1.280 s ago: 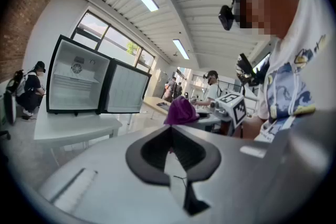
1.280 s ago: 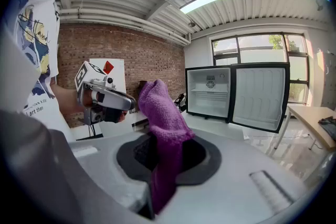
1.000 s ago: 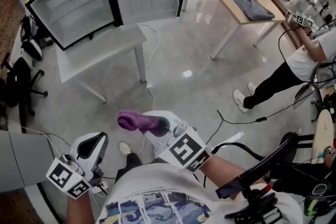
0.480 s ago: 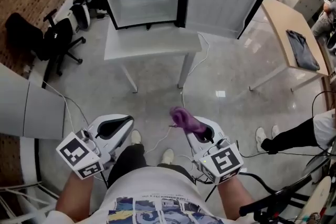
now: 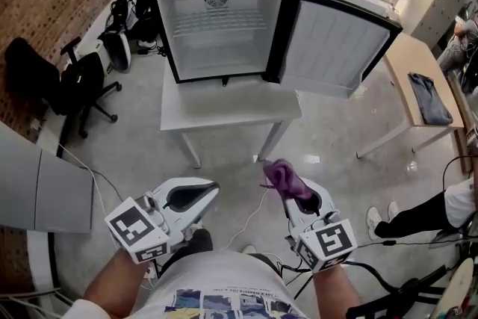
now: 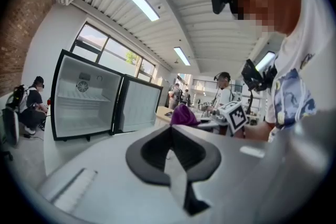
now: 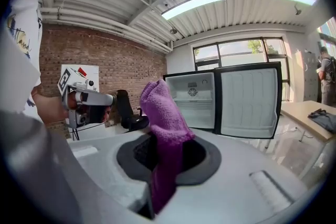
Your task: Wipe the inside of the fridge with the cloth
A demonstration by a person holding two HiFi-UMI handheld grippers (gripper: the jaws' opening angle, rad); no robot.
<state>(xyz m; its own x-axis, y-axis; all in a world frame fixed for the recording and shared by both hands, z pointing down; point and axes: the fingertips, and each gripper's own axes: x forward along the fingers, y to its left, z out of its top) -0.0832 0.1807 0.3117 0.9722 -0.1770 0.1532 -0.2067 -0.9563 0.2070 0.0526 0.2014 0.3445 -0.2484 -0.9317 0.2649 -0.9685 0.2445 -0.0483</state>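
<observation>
A small black fridge (image 5: pixel 220 26) stands open on a white table (image 5: pixel 224 110), its white inside empty and its door (image 5: pixel 340 48) swung to the right. My right gripper (image 5: pixel 290 187) is shut on a purple cloth (image 5: pixel 287 179) that sticks up out of the jaws, well short of the fridge. In the right gripper view the cloth (image 7: pixel 164 113) rises in front of the fridge (image 7: pixel 193 99). My left gripper (image 5: pixel 209 190) is held alongside, jaws together and empty. In the left gripper view the fridge (image 6: pixel 79 105) lies ahead to the left, the cloth (image 6: pixel 182 114) to the right.
Black office chairs (image 5: pixel 71 82) and bags (image 5: pixel 123 19) stand left of the fridge. A wooden table (image 5: pixel 418 75) with a dark garment (image 5: pixel 429 97) is at the right, a person's legs (image 5: pixel 414 205) below it. A white cable (image 5: pixel 250 214) trails across the floor.
The view has swung so the fridge now sits centred and closer. Both grippers have come forward toward it, the right one still holding the cloth.
</observation>
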